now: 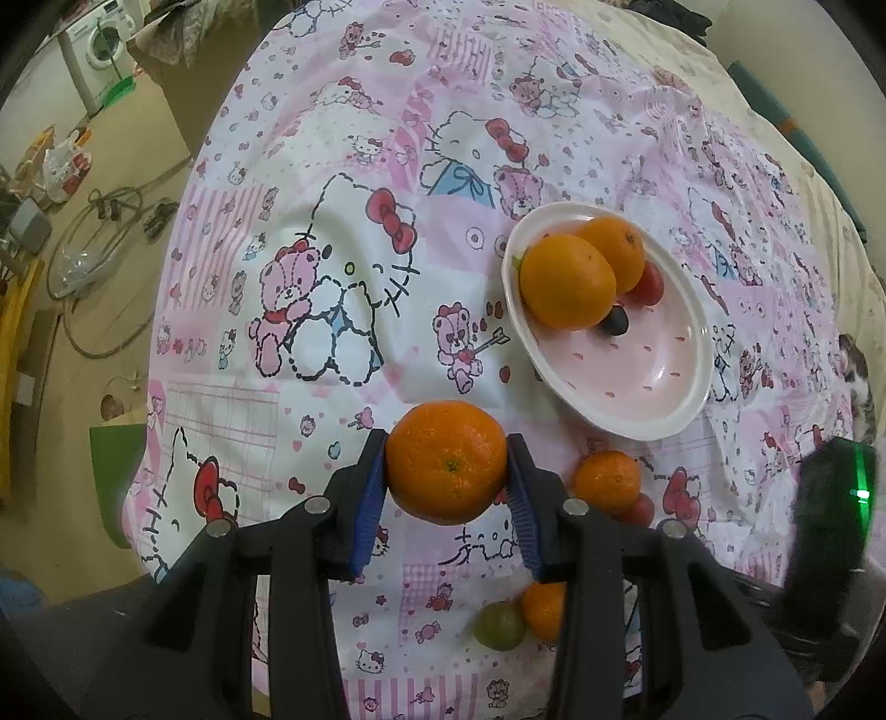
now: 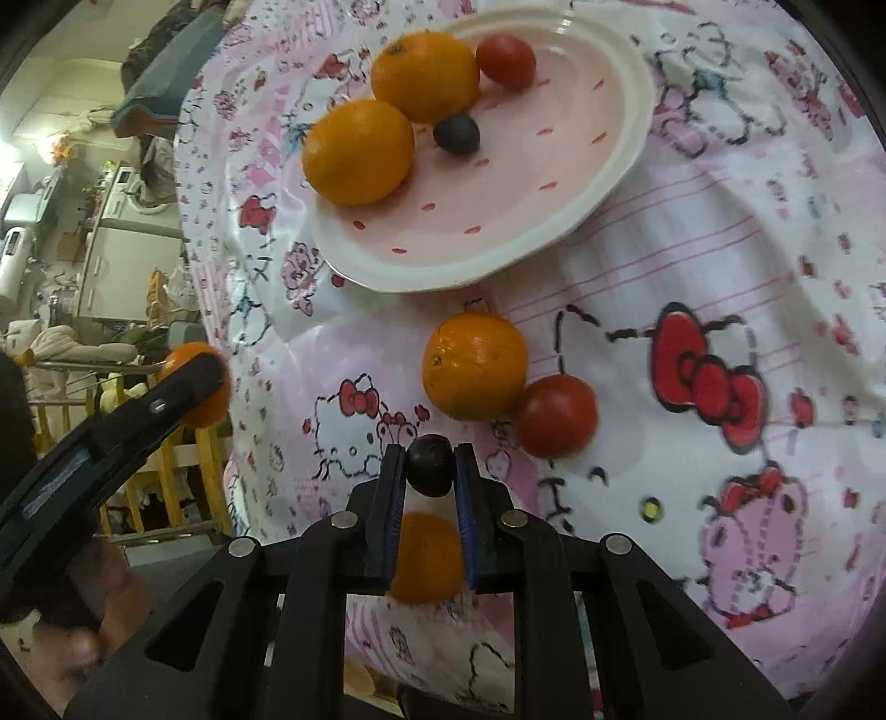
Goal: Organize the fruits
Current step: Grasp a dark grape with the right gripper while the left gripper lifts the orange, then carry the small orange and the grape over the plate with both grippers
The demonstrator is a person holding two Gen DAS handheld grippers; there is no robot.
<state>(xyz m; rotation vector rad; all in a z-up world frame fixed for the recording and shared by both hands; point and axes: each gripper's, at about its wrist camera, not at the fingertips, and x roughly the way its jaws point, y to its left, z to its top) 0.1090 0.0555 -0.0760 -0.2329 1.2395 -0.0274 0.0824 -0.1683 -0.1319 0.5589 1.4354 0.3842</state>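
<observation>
My left gripper is shut on an orange and holds it above the cloth, near the pink plate. The plate holds two oranges, a red tomato and a dark grape. My right gripper is shut on a dark grape, short of the plate. On the cloth lie an orange touching a tomato, another orange under the right gripper, and a green fruit.
The fruit lies on a pink cartoon-print cloth over a table. The left gripper with its orange shows at the left of the right wrist view. The floor beyond the table's left edge holds hoses, bags and a washing machine.
</observation>
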